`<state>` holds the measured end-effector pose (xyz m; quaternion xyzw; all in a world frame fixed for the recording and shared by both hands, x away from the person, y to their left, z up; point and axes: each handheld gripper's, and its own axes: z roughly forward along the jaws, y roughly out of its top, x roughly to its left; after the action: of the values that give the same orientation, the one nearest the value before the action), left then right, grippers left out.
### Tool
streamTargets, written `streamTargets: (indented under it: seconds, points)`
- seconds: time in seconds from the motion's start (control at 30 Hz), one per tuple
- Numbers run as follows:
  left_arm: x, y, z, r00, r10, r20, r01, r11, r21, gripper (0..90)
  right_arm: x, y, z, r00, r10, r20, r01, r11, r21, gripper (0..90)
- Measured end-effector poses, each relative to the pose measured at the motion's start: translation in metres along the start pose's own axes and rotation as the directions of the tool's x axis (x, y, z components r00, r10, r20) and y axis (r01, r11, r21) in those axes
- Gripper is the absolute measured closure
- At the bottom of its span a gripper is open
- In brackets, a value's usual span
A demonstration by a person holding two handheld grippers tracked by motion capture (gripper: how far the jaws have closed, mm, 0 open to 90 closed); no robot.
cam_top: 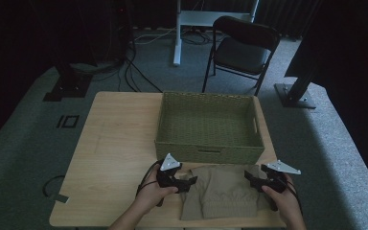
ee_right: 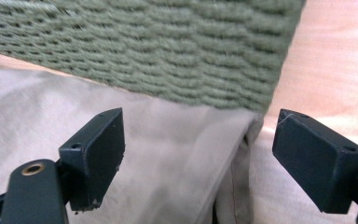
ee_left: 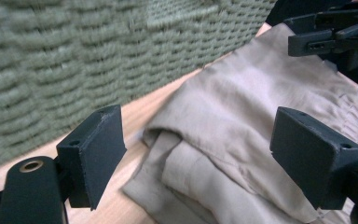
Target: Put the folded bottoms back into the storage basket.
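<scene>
just in front of the woven basket lies the folded beige garment, touching its near wall. the left gripper hovers at the garment's left edge, the right gripper at its right edge, both level, pointing inward, jaws wide and holding nothing.

Open right gripper over a folded cloth by a basket

The right gripper has its two black jaws wide apart, with nothing pinched between them. Under them lies a tan folded cloth; its folded corner sits in the gap. Just behind the cloth stands the woven green basket, touching its far edge. The light wooden worktop shows at the right.
</scene>
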<state>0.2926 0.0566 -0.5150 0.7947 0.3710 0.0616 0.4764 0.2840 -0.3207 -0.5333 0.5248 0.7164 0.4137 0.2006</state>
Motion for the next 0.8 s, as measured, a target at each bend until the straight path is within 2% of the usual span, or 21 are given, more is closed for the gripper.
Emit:
streamTargets:
  seconds: [0.03,0.1,0.2,0.43,0.6,0.7,0.77,0.8]
  points:
    - [0.000,-0.002,0.002,0.9999,-0.012,-0.004,0.012,0.9999,0.006,18.5,-0.001,-0.002,0.001,1.0000,-0.001,0.005,0.001,1.000,0.007,16.4]
    - [0.000,-0.007,0.005,0.9997,-0.003,-0.026,0.003,0.9997,0.023,18.5,-0.001,-0.006,0.002,1.0000,0.007,0.003,-0.007,1.000,0.016,16.4]
    - [0.002,-0.012,0.010,0.9990,-0.033,-0.032,0.034,0.9988,0.036,18.5,-0.001,-0.009,0.005,1.0000,0.007,0.002,-0.007,0.999,0.032,16.4]
    - [0.000,-0.019,0.021,0.9988,-0.043,-0.025,0.045,0.9967,0.068,18.5,0.001,-0.013,0.013,0.9999,-0.014,0.008,0.013,0.998,0.064,16.4]
    - [0.000,-0.023,0.032,0.9988,-0.031,-0.039,0.035,0.9944,0.100,18.5,0.002,-0.014,0.016,0.9992,-0.031,0.026,0.028,0.995,0.091,16.5]
    - [-0.002,-0.021,0.036,0.9990,-0.017,-0.042,0.021,0.9947,0.100,18.5,0.003,-0.014,0.017,0.9983,-0.045,0.037,0.041,0.994,0.103,16.4]
    - [-0.004,-0.020,0.040,0.9985,0.003,-0.054,0.003,0.9946,0.103,18.4,0.004,-0.014,0.017,0.9977,-0.053,0.042,0.048,0.993,0.109,16.3]
    - [-0.006,-0.019,0.041,0.9976,0.028,-0.063,-0.021,0.9935,0.112,18.4,0.005,-0.014,0.018,0.9969,-0.064,0.046,0.059,0.992,0.112,16.4]
